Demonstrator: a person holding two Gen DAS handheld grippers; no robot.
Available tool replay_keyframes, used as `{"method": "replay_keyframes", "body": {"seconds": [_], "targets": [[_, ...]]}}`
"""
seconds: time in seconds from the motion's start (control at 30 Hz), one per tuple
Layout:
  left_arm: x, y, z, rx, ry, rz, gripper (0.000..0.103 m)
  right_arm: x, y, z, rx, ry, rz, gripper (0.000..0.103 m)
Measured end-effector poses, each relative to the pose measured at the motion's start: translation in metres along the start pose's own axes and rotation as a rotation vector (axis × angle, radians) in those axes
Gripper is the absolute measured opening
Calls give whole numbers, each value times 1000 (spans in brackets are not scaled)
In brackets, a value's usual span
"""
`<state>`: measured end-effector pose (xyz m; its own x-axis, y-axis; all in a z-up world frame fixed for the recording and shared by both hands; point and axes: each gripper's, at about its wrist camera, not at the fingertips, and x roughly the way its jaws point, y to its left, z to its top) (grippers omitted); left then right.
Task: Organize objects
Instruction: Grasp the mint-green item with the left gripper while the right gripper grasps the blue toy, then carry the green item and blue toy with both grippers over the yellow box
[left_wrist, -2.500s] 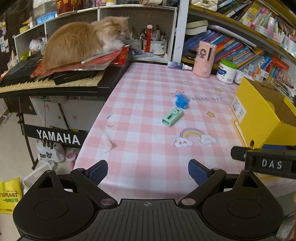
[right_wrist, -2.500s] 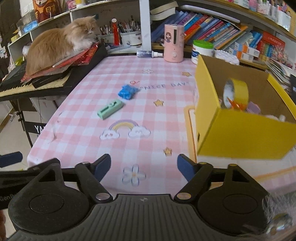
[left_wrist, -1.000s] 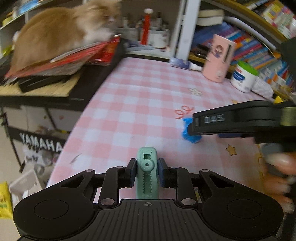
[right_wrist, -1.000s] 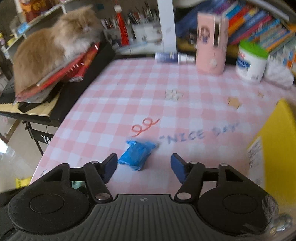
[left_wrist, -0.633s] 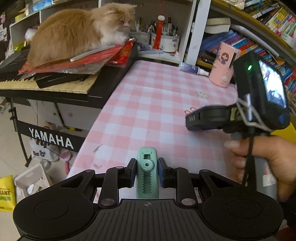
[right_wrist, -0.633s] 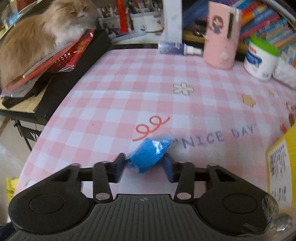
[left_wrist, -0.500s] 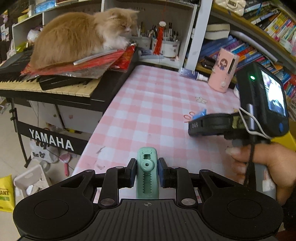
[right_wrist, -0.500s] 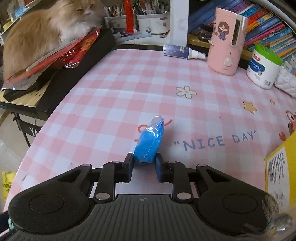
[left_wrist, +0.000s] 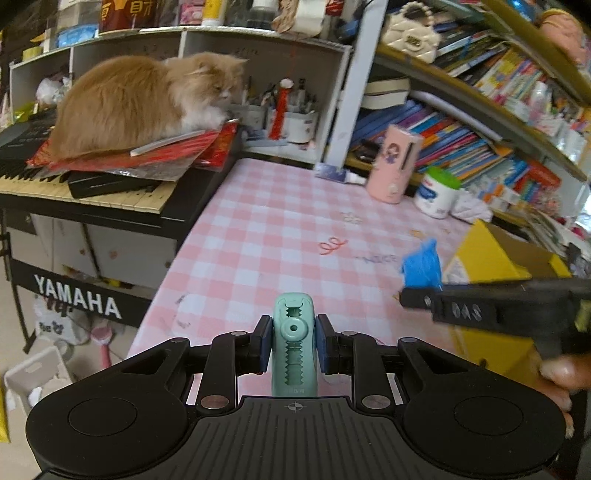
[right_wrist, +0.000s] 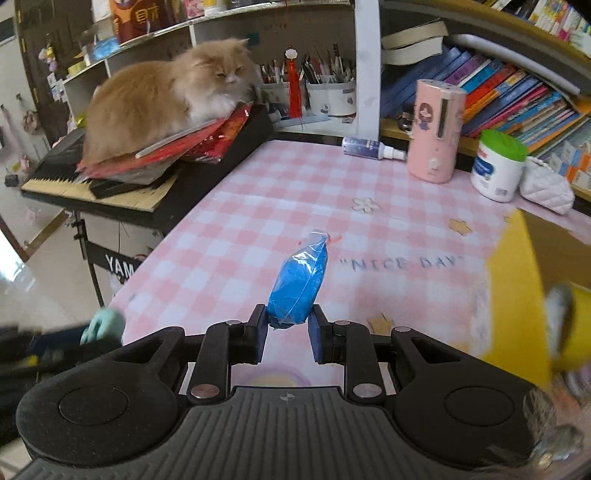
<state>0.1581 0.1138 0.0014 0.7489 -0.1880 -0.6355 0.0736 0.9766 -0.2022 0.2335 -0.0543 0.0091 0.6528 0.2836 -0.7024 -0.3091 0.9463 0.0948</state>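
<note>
My left gripper (left_wrist: 291, 347) is shut on a mint-green correction tape dispenser (left_wrist: 293, 343) and holds it above the near left part of the pink checked table (left_wrist: 280, 221). My right gripper (right_wrist: 286, 332) is shut on a blue plastic packet (right_wrist: 299, 284), lifted off the table. In the left wrist view the packet (left_wrist: 423, 264) and the right gripper (left_wrist: 417, 291) are at the right, close to the open yellow box (left_wrist: 491, 258). The box also shows at the right edge of the right wrist view (right_wrist: 517, 295). The green dispenser (right_wrist: 105, 325) shows low left there.
An orange cat (left_wrist: 140, 103) lies on red papers on a Yamaha keyboard (left_wrist: 92, 192) left of the table. A pink humidifier (right_wrist: 437, 133), a white tub with green lid (right_wrist: 498, 166) and a spray bottle (right_wrist: 365, 146) stand at the table's back. Bookshelves are behind.
Both grippers closed on their objects and lifted them. The right gripper has moved right with the blue packet toward the yellow box. The left still holds the green dispenser.
</note>
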Motion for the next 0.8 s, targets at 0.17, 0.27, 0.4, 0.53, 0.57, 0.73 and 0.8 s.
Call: {"method": "replay_keyframes", "body": {"seconds": [0.17,0.27,0.4,0.53,0.57,0.73,0.8], "targets": [[-23,-3,-18,16,-9,-40,23,-41,5,-34,24,10,-29,22],[-38,-2,-30,13,-11,-54,23,-55,14,-52,44,20,-34,22],[-63,0,-46,15,-22,-65,23,-73,27,-67,46,15,-43,22],[-84,0,-62,14,-25,-70,23,-93,39,-86,54,9,-38,22],[-88,0,-65,15,-25,-71,23,-98,42,-92,57,9,-38,22],[-106,-9,-85,43,-9,-92,23,-123,47,-119,80,5,-44,22],[-110,-14,-91,58,-1,-104,23,-132,47,-131,98,6,-51,22]]}}
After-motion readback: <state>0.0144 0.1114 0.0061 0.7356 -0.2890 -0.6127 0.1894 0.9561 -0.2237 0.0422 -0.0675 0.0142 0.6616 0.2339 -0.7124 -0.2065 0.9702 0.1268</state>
